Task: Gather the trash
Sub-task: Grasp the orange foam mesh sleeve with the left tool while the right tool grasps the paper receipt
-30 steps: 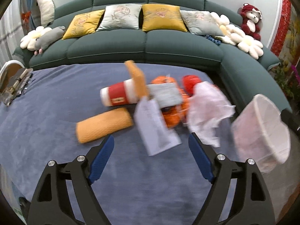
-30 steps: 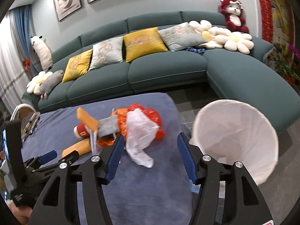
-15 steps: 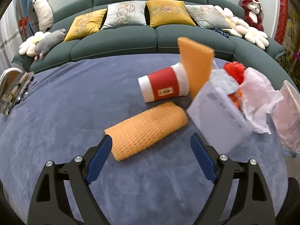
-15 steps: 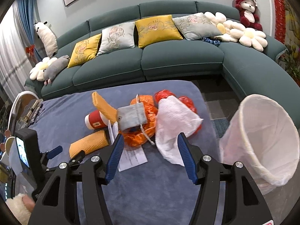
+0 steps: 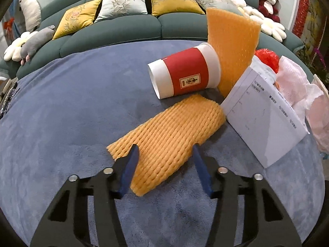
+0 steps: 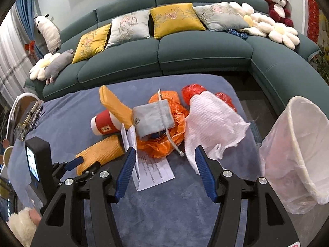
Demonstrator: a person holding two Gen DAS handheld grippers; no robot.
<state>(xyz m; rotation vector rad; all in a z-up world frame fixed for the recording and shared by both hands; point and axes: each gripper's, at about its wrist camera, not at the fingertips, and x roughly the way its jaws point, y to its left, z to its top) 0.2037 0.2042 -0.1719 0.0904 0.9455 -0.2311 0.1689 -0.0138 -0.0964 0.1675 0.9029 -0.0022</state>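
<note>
An orange foam net sleeve (image 5: 172,135) lies on the blue cloth, and my left gripper (image 5: 164,150) is down over its near end. Its jaws are closing with the sleeve between them, and no squeeze shows in the foam. Behind the sleeve lie a red-and-white paper cup (image 5: 185,74), an upright orange foam sheet (image 5: 232,47) and a folded printed paper (image 5: 265,113). My right gripper (image 6: 164,151) is open and empty, above the paper (image 6: 152,170) and a white tissue (image 6: 213,121). A grey pouch (image 6: 153,117) rests on an orange plastic bag (image 6: 164,146), with a red bag (image 6: 193,90) behind.
A white bin with a plastic liner (image 6: 296,150) stands off the table's right edge. A green corner sofa (image 6: 205,51) with cushions and plush toys runs behind the blue-covered table (image 6: 67,119). Tools (image 6: 28,119) lie at the far left edge. A person's hand (image 6: 35,216) holds the left gripper.
Both grippers have come down and closer to the trash pile. The left one swung left from the paper to the foam net sleeve, and its jaws have narrowed around it.
</note>
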